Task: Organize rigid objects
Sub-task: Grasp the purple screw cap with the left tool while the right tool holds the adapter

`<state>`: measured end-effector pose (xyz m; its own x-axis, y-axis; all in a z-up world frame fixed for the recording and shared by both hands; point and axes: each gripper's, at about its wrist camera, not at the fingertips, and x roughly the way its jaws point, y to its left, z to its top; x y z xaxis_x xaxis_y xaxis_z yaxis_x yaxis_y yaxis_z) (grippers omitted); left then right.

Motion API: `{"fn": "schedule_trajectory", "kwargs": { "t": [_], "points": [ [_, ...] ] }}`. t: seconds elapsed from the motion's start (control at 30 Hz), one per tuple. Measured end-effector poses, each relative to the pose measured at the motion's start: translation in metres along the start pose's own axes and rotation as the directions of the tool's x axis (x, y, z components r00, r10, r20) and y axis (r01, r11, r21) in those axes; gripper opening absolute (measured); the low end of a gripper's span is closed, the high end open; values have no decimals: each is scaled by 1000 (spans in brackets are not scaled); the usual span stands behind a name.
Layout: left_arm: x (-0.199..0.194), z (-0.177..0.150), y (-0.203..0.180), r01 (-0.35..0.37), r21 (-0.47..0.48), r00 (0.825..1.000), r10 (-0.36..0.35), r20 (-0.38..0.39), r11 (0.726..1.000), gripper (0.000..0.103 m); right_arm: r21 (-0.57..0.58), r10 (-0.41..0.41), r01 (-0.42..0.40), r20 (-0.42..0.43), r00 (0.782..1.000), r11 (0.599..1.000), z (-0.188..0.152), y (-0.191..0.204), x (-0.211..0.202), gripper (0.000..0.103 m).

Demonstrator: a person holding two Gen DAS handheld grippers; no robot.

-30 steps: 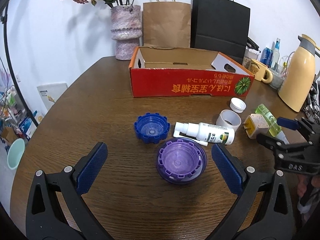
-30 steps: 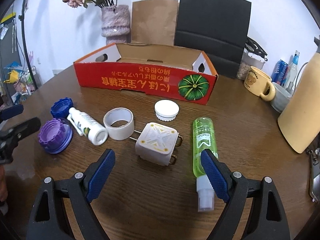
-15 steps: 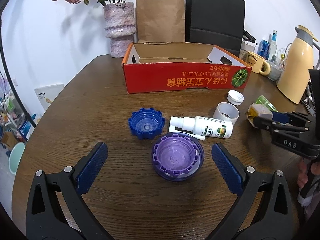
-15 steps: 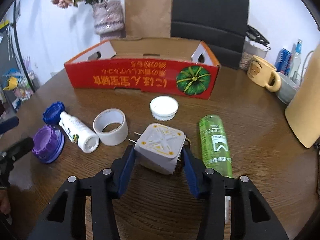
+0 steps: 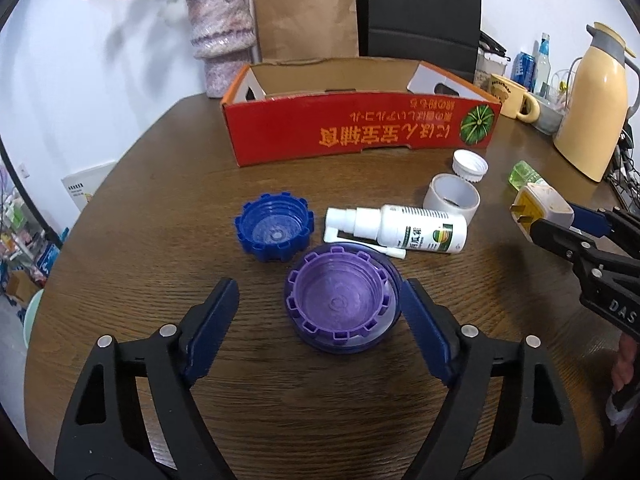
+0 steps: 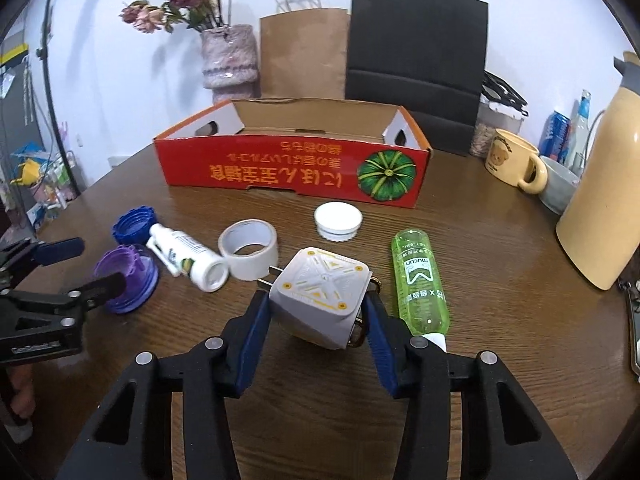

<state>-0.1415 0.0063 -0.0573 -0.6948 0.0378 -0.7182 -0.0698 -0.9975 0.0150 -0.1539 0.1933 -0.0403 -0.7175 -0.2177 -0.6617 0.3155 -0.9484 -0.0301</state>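
Right claw [image 6: 318,312]: clamped on the white plug adapter [image 6: 320,296], blue pads against both its sides, prongs sticking out to the left; adapter looks clear of the table top, though contact underneath cannot be told.
Left claw [image 5: 320,320]: closing, purple lid [image 5: 342,304] between the pads, right pad just beside the lid's rim, left pad apart from it; not pressing on it.
Purple lid: hollow side up on the table [image 5: 160,200], toward the near edge.
Blue lid [image 5: 274,232]: hollow side up, just beside the purple lid on its far left.
White spray bottle [image 5: 400,228]: lying on its side, nozzle toward the blue lid, just past the purple lid.
Tape roll [image 6: 248,248]: standing on its edge ring, touching or nearly touching the spray bottle's base.
White cap [image 6: 338,218]: near the front wall of the red box.
Green bottle [image 6: 420,280]: lying flat, just right of the right claw, cap end toward the near edge.
Red box [image 6: 292,168]: open top, near the far edge of the table, inside mostly hidden.
Far right corner: yellow mug [image 6: 514,160], cream flask [image 5: 592,100].
Behind the box: vase with dried flowers [image 5: 222,36], brown paper bag [image 6: 304,52], black bag [image 6: 416,48].
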Motion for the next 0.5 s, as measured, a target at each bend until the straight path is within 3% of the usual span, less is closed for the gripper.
{"fn": "schedule_trajectory", "kwargs": {
  "t": [0.5],
  "points": [
    [3,1,2,45,-16,999,-45,-12,999,51,-22,20,-20,9,1000,1000,-3,8,-3,52]
  ]
}}
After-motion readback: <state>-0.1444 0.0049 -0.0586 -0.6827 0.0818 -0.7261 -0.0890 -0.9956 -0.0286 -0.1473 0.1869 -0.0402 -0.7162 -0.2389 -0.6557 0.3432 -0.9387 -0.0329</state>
